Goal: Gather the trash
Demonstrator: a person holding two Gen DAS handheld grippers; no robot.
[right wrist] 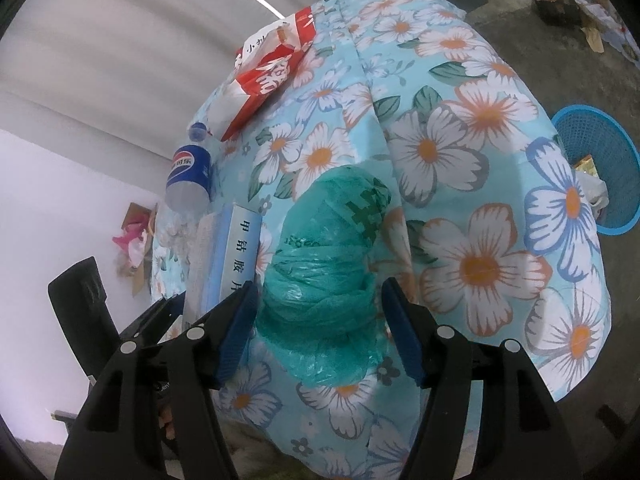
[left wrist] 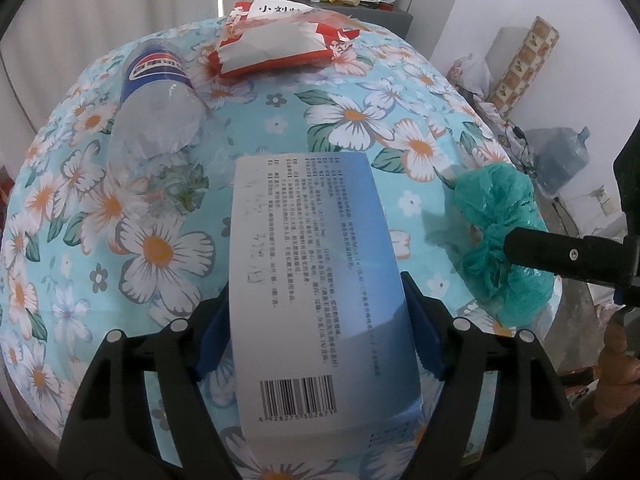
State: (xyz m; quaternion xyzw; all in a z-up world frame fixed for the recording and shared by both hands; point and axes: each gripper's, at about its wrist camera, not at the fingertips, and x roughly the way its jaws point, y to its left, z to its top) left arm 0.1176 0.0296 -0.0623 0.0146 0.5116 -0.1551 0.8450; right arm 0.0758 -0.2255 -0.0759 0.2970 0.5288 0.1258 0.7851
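Note:
A white and blue medicine box [left wrist: 316, 280] lies on the flowered tablecloth [left wrist: 360, 112]. My left gripper [left wrist: 316, 332] has its blue pads against both sides of the box. A crumpled green plastic bag [right wrist: 328, 280] lies to the box's right; it also shows in the left wrist view [left wrist: 500, 236]. My right gripper [right wrist: 320, 332] straddles the bag with its pads a little apart from it. An empty Pepsi bottle [left wrist: 156, 96] and a red and white snack bag [left wrist: 280, 40] lie farther back on the table.
A blue plastic waste basket [right wrist: 596, 168] with some trash in it stands on the concrete floor past the table's right edge. A grey cabinet [left wrist: 352, 4] with clutter stands behind the table. A water jug [left wrist: 560, 160] sits at the right wall.

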